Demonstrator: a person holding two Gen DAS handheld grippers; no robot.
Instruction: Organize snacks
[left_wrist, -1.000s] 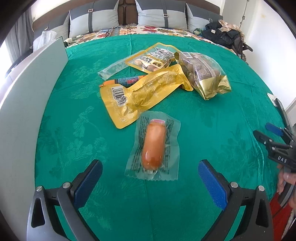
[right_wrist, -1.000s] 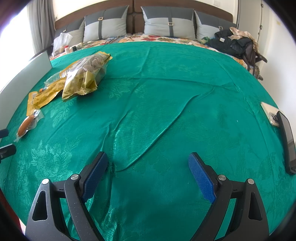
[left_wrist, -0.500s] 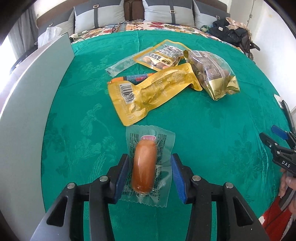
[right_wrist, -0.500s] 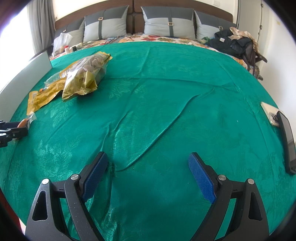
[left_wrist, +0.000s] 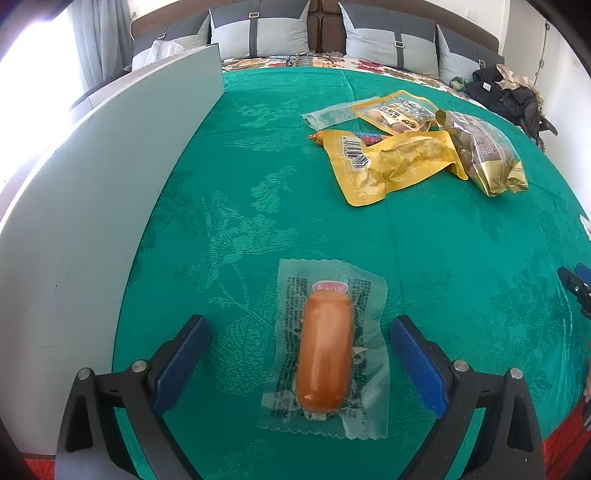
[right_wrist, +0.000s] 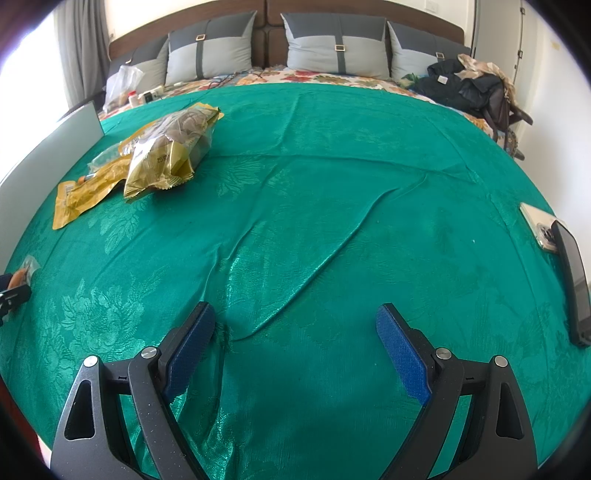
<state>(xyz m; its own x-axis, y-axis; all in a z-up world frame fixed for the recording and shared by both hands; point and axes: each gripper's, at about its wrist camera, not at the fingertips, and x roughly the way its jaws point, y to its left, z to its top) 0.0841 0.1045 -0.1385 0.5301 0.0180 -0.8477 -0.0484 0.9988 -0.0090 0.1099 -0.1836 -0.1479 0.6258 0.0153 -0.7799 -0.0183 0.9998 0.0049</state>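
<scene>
A: Sausage pack (left_wrist: 327, 360) is lying flat on the green cloth (left_wrist: 461, 258), right between the jaws of the left gripper (left_wrist: 299, 354). Are the pads touching it?

B: No. The jaws have just been opening and are standing wide now, with the pack between them and clear cloth showing on both sides. Nothing is being held. The right gripper (right_wrist: 295, 343) is also gaping wide over bare cloth, well apart from any snack, holding nothing.

A: Which way is the sausage pointing?

B: Its long axis is running straight away from the camera, along the line of the fingers. The end with the pink label is pointing toward the far pile: the yellow pouch (left_wrist: 391, 162) and the gold bag (left_wrist: 484, 155). The near end is sitting close to the gripper body.

A: So how should a grasp go?

B: I'm judging that closing across the short width suits it, since the pads are already flanking the sausage's sides. The clear wrapper is looking slippery and loose, so the pads should be meeting the firm sausage itself, around its middle, not only the film edges. Coming down low to the cloth before squeezing should be helping too.

A: And the grey board (left_wrist: 92, 221)?

B: It is standing along the left, beside the pack but apart from it.
</scene>
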